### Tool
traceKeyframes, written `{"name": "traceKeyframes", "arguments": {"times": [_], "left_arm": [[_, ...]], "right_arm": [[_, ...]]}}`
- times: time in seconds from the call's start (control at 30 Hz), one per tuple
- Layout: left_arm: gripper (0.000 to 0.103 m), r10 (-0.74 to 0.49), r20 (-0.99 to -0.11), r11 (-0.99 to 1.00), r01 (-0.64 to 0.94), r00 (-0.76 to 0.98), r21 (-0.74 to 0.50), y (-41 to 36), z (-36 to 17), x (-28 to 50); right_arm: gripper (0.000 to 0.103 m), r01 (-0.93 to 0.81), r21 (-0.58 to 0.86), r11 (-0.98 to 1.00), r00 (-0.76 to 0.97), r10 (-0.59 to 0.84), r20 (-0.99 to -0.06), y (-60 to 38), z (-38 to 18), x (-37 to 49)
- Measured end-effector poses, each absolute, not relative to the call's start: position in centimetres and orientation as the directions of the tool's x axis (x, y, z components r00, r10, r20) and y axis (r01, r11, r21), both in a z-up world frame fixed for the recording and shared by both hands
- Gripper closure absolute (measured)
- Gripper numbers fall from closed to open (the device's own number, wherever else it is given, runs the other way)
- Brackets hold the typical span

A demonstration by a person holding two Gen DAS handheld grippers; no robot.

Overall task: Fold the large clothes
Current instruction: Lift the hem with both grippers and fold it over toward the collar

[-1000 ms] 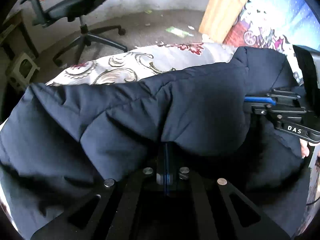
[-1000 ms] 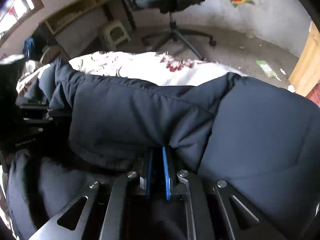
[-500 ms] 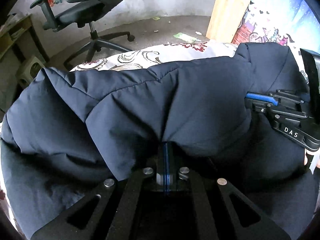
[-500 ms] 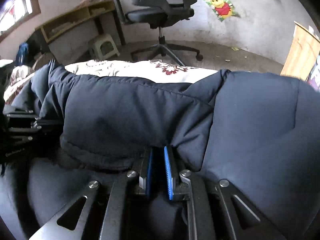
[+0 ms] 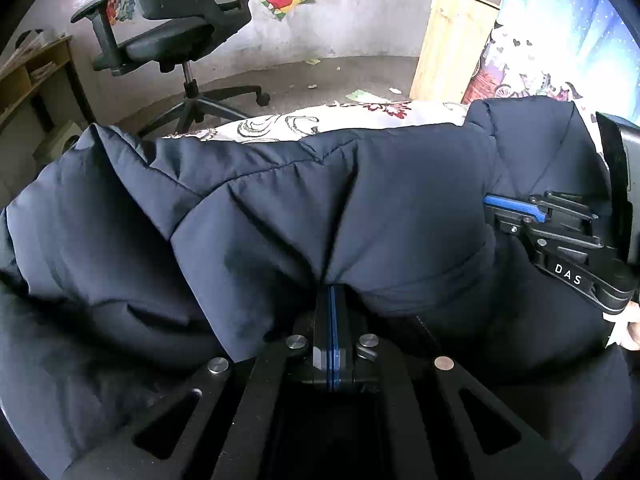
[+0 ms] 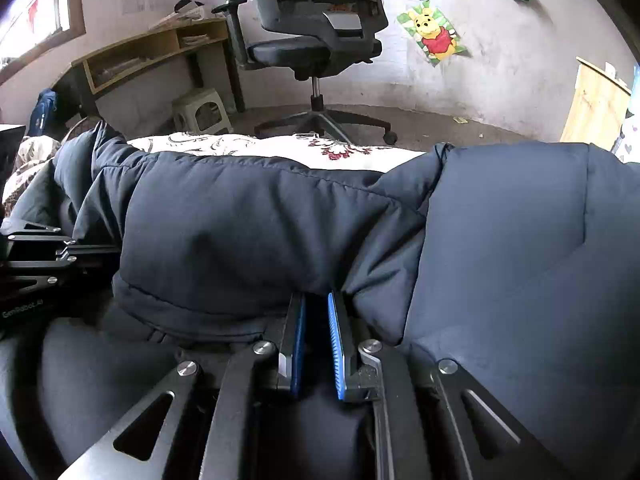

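A dark navy puffer jacket (image 5: 280, 216) lies folded over itself on a bed with a floral cover (image 5: 320, 124); it also fills the right wrist view (image 6: 248, 236). My left gripper (image 5: 332, 292) is shut on a fold of the jacket, its blue pads pressed together. My right gripper (image 6: 316, 300) holds a thicker fold between its blue pads, which stand a little apart; the tips are hidden under the fabric. The right gripper also shows at the right of the left wrist view (image 5: 492, 204). The left gripper's body shows at the left edge of the right wrist view (image 6: 36, 264).
A black office chair (image 6: 316, 44) stands on the floor beyond the bed. A wooden desk (image 6: 152, 52) and a small stool (image 6: 202, 114) are at the left. A wooden cabinet (image 5: 452, 44) and a printed curtain (image 5: 560, 40) are at the right.
Both grippers have lifted and tilted up with the jacket fold, so more wall and chair show. The right gripper's pads have spread slightly wider.
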State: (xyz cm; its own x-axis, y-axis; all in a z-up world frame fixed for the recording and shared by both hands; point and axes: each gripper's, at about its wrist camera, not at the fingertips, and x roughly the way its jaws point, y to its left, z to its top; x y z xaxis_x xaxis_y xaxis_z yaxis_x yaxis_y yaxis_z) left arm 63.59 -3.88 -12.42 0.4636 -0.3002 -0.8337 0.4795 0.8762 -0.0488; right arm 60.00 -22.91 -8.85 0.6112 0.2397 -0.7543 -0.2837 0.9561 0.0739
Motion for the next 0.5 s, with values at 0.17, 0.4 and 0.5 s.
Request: {"name": "traceKeyframes", "arguments": {"times": [0.17,0.4,0.5], "left_arm": [[0.100,-0.257,-0.829,0.885,0.465,0.496,0.004,-4.2,-11.7,62.6],[0.100,-0.292,-0.824,0.928,0.354,0.485,-0.120,-2.9,-9.6,61.6],[0.099,-0.325,-0.800,0.932,0.315,0.505,-0.179,-2.0,-8.1,61.1]], "right_arm": [[0.091,-0.273,0.004,0.962,0.654,0.189,-0.733,-22.2,-8.2,58.7],[0.078,-0.269,0.015,0.963,0.654,0.194,-0.732,-22.1,-6.0,57.4],[0.053,-0.274,0.057,0.960,0.650,0.228,-0.725,-22.7,-4.6,56.6]]}}
